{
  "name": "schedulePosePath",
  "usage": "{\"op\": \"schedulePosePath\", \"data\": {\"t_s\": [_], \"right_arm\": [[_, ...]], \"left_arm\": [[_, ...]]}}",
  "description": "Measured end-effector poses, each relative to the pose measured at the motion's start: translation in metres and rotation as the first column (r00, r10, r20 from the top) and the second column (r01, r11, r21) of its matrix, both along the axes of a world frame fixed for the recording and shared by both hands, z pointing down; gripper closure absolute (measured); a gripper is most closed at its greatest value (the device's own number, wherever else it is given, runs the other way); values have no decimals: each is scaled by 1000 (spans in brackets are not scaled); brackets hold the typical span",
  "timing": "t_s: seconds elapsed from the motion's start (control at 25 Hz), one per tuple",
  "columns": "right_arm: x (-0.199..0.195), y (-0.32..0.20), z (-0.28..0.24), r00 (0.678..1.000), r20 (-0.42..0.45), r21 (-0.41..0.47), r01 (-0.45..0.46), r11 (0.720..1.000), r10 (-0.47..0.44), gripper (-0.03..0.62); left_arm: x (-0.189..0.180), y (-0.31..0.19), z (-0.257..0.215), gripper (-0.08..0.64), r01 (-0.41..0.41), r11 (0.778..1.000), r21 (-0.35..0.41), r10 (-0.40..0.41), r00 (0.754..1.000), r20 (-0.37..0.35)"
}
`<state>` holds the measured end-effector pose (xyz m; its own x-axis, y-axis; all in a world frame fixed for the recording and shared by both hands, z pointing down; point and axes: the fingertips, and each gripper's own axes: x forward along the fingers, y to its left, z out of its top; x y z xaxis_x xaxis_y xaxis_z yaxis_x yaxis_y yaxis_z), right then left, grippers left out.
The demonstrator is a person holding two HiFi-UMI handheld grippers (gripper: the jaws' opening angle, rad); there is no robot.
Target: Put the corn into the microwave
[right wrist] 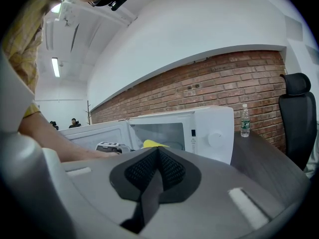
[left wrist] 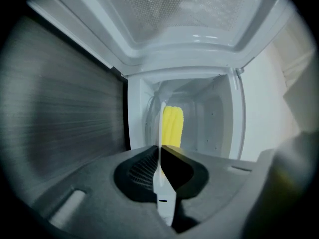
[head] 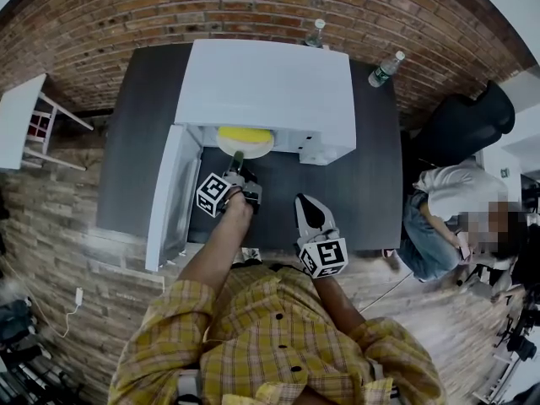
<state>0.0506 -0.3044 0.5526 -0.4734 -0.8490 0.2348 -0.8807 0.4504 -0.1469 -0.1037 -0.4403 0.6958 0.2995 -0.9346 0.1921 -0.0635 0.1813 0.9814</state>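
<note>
The white microwave point(head: 270, 83) stands on the dark table point(head: 371, 175) with its door point(head: 169, 197) swung open to the left. A white plate point(head: 224, 143) bearing yellow corn point(head: 245, 133) sits at the mouth of the cavity. My left gripper point(head: 237, 160) is shut on the plate's near rim. In the left gripper view the plate point(left wrist: 162, 128) shows edge-on between the jaws of the left gripper point(left wrist: 160, 153), with the corn point(left wrist: 173, 126) beyond it inside the microwave point(left wrist: 214, 118). My right gripper point(head: 305, 205) hovers shut and empty over the table's front, right of the opening; from it I see the microwave point(right wrist: 209, 133) and the corn point(right wrist: 154, 144).
Two water bottles point(head: 386, 68) point(head: 315, 32) stand behind the microwave by the brick wall. A black chair point(head: 464, 121) and a seated person point(head: 439, 209) are to the right of the table. A white side table point(head: 25, 116) is at the left.
</note>
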Motion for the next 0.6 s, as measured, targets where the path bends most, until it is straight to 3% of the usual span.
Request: {"op": "schedulePosePath", "data": {"t_s": [0.6], "right_arm": [[-1,-5,4,1000,19,-31,-1,1000,1,589]], "left_arm": [[1,-20,14,538,8,998,-56,-8,1000,-6]]}}
